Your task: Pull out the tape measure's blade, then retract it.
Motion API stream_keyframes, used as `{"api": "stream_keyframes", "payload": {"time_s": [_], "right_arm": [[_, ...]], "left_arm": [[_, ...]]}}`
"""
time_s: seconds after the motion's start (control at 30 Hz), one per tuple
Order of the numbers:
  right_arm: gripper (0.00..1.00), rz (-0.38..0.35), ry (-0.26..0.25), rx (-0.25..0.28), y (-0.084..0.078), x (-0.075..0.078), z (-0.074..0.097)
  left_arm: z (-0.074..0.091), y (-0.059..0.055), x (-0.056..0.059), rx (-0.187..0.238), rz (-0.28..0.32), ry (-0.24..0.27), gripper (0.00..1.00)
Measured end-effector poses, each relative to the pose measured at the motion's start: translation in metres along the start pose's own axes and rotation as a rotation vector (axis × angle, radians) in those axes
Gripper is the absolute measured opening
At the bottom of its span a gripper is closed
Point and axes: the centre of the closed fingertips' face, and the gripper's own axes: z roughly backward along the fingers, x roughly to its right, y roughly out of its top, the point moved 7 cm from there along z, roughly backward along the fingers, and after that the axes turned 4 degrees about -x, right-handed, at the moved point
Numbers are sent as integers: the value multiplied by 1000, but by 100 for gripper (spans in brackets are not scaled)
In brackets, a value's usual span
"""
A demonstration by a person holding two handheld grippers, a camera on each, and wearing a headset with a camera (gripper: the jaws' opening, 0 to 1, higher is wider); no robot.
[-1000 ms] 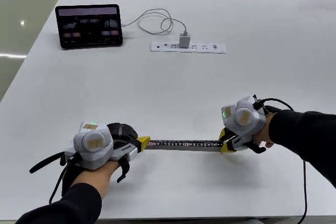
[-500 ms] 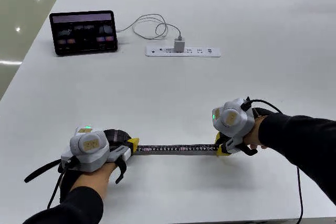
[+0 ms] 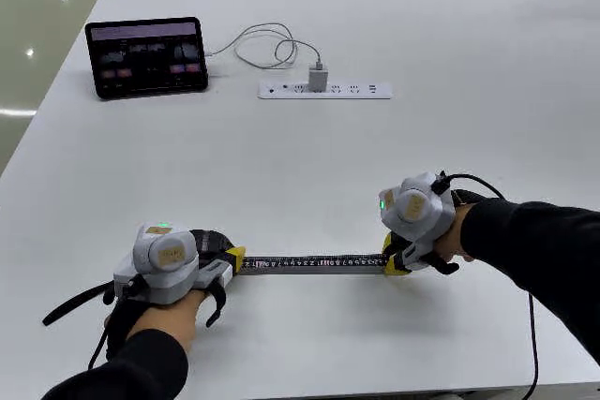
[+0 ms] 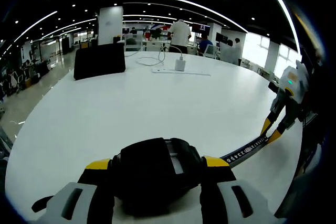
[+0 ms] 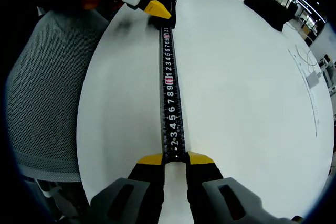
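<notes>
A black tape measure case rests on the white table near its front edge, with my left gripper shut on it. Its dark blade, printed with white numbers, lies flat along the table toward the right. My right gripper is shut on the blade's free end, close to the table surface. In the right gripper view the case sits at the far end of the blade.
A dark tablet stands at the back left. A white power strip with a plugged charger and a looped cable lies behind the middle. A grey mesh chair is beside the table's front edge.
The span between the grippers is much the same; the head camera has shifted, so the whole scene sits slightly lower left. No clear motion of the blade or case.
</notes>
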Motion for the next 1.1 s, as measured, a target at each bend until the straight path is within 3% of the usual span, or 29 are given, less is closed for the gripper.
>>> {"api": "stream_keyframes", "payload": {"time_s": [0.5, 1.1], "right_arm": [[11, -37, -1, 38, 2, -2, 0], [11, -27, 0, 35, 12, -3, -2]], "left_arm": [[1, 0, -1, 2, -4, -3, 62], [2, 1, -1, -2, -6, -5, 62]]}}
